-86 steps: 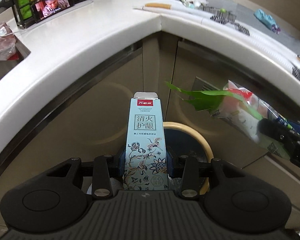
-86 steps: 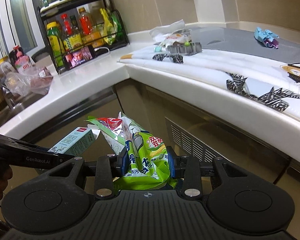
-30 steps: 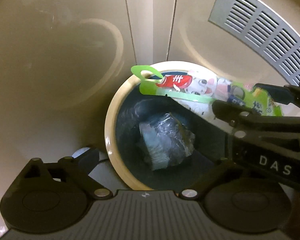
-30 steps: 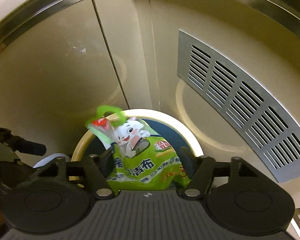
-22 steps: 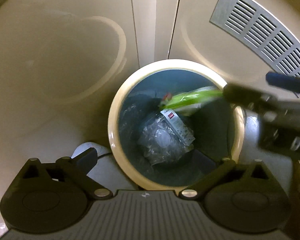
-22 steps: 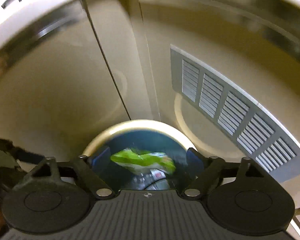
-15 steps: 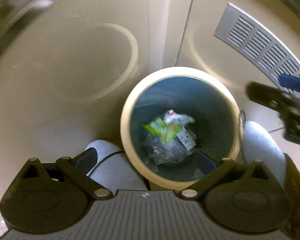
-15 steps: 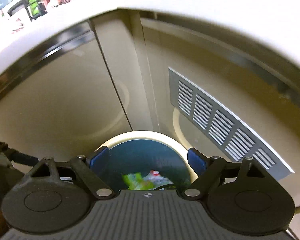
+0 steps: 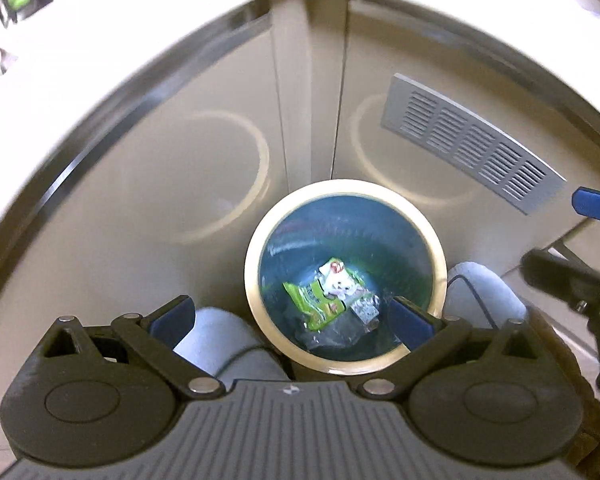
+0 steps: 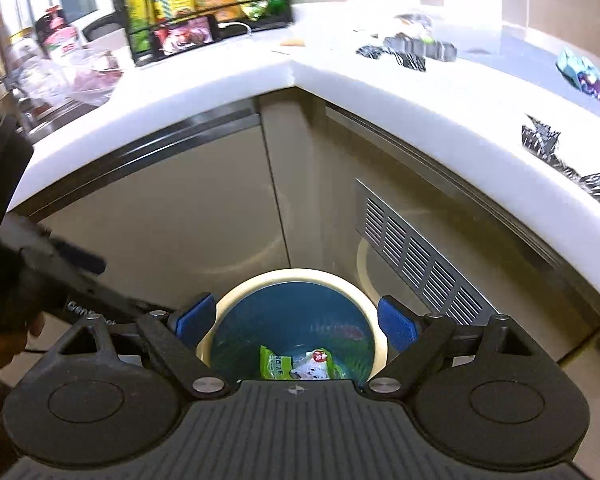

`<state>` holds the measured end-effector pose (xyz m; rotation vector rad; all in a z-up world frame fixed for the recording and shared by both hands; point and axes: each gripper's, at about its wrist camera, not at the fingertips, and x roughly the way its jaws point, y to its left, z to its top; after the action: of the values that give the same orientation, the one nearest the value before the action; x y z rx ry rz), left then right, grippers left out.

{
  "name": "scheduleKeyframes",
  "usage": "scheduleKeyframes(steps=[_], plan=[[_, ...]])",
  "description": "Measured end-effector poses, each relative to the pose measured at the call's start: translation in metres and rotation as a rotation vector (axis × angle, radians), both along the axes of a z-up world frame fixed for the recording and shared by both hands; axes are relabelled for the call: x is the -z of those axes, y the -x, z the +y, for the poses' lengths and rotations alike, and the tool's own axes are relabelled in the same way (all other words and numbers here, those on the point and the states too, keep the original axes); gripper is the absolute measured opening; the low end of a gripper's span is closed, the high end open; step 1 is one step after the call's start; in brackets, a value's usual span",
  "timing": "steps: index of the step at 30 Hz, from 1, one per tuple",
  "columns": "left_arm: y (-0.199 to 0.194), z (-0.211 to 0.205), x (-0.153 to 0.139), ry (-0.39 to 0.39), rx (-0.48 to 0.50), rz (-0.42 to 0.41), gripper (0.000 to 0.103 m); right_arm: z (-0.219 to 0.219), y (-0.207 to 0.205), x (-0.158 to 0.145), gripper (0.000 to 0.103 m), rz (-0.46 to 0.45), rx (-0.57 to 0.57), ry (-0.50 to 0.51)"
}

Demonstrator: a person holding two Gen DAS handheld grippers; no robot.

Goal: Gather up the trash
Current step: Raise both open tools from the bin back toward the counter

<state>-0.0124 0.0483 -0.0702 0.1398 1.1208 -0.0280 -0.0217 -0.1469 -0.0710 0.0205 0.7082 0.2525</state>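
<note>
below both grippers, inside the round cream-rimmed trash bin (image 9: 249, 280) on the floor at the cabinet corner, lies the green snack bag (image 9: 320, 300) on top of clear crumpled plastic (image 9: 340, 330), already dropped. left gripper (image 9: 290, 318) and right gripper (image 10: 296, 322) both hang over the bin with fingers spread wide and nothing between them. up and forward on the white tabletop (image 10: 340, 80) sits what is probably next: a blue-and-purple wrapper (image 10: 582, 72) far out on the right wing, black-and-white scraps (image 10: 538, 140) closer along that same edge. lies well above the fingers and off to the right, so likely nearer the right gripper; long axis of the wrapper roughly along the tabletop's run, hard to tell through blur.
</note>
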Motion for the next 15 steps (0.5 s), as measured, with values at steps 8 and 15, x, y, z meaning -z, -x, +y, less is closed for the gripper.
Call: scheduleKeyframes(steps=[8,15], plan=[[0.011,-0.017,-0.008,-0.045,0.018,-0.017,0.103,-0.004,0.015,-0.005,0.092,-0.017,0.048,0.003],[0.015,-0.027,-0.001,-0.076,0.048,-0.029,0.103,-0.004,0.018,-0.002,0.092,-0.004,0.053,0.001]])
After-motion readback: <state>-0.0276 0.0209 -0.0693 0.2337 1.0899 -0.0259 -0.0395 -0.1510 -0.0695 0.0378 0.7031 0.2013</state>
